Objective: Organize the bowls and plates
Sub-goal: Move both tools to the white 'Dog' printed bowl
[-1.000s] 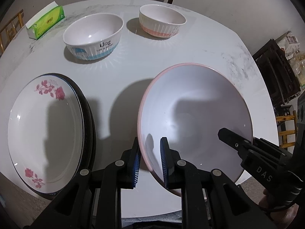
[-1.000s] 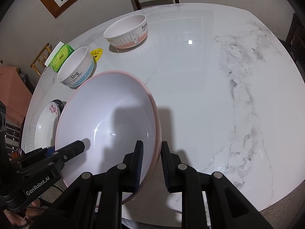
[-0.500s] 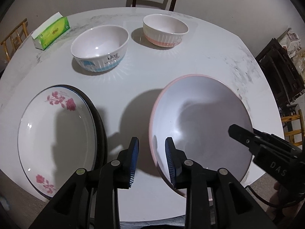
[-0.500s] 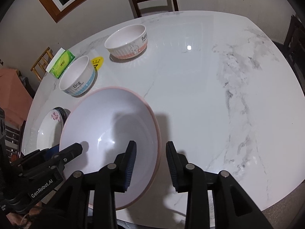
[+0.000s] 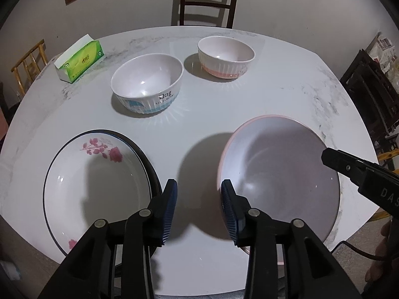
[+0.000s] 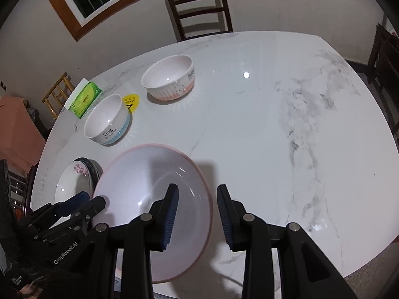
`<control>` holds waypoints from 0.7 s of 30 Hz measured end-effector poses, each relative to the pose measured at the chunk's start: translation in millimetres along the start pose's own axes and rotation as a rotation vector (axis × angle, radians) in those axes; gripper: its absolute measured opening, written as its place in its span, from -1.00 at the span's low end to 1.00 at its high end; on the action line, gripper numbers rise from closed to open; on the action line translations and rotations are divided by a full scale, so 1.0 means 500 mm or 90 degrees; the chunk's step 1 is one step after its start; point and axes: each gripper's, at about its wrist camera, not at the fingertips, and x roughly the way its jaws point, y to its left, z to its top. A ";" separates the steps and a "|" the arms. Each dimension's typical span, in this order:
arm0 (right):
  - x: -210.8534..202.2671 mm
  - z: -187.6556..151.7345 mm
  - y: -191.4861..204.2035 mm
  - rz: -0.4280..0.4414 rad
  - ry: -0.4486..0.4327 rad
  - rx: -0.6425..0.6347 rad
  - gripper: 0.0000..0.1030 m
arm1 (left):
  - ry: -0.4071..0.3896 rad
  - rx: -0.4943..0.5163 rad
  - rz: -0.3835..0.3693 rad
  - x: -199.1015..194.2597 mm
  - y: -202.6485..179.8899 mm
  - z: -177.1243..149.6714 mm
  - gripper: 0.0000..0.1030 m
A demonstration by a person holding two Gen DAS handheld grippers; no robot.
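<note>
White marble makes up the round worktop (image 5: 224,114), and every dish sits toward one half of it, which I judge to be the sorting zone. Largest of the crockery is the pink-rimmed bowl (image 5: 279,179): shallow, wide, glossy white inside, resting flat near the edge at about 4 o'clock in the left wrist view. It sits alone with bare marble around it, likely just set down so both grippers can let go.

Next in size, the rose plate (image 5: 97,189) lies at 8 o'clock on a dark-rimmed plate beneath it, so plates are apparently being stacked together.

Beyond, at 11 o'clock, stands the blue-banded bowl (image 5: 147,84) marked "Dog"; at 1 o'clock stands the pink-banded bowl (image 5: 225,56). Both are ribbed, deep and upright, apart from each other, seemingly awaiting nesting.

A green tissue box (image 5: 79,62) sits at 10 o'clock.

The left gripper (image 5: 198,209) has just been opening and is released, its pads beside the big bowl's rim with nothing between them. The right gripper (image 6: 197,214) is also released, its jaws straddling the rim without pressing it.
</note>
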 end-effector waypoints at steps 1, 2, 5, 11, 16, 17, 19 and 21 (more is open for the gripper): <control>-0.002 0.003 0.007 -0.002 -0.005 -0.006 -0.36 | -0.001 0.000 0.000 0.000 0.001 0.001 -0.32; -0.002 0.005 0.014 -0.001 -0.005 -0.013 -0.36 | -0.004 0.000 0.001 -0.002 0.003 0.002 -0.31; -0.004 0.015 0.039 0.006 -0.011 -0.027 -0.36 | -0.008 0.001 0.001 -0.005 0.008 0.004 -0.30; -0.003 0.034 0.084 0.013 -0.018 -0.056 -0.36 | -0.026 0.002 -0.001 -0.018 0.020 0.016 -0.28; 0.004 0.050 0.115 0.018 -0.018 -0.072 -0.36 | -0.036 -0.005 0.007 -0.027 0.037 0.029 -0.26; 0.006 0.052 0.120 0.019 -0.018 -0.074 -0.36 | -0.039 -0.007 0.010 -0.028 0.043 0.032 -0.26; 0.010 0.058 0.131 0.020 -0.016 -0.079 -0.36 | -0.041 -0.010 0.016 -0.028 0.051 0.037 -0.26; 0.014 0.062 0.140 0.025 -0.014 -0.082 -0.36 | -0.039 -0.016 0.018 -0.026 0.061 0.041 -0.26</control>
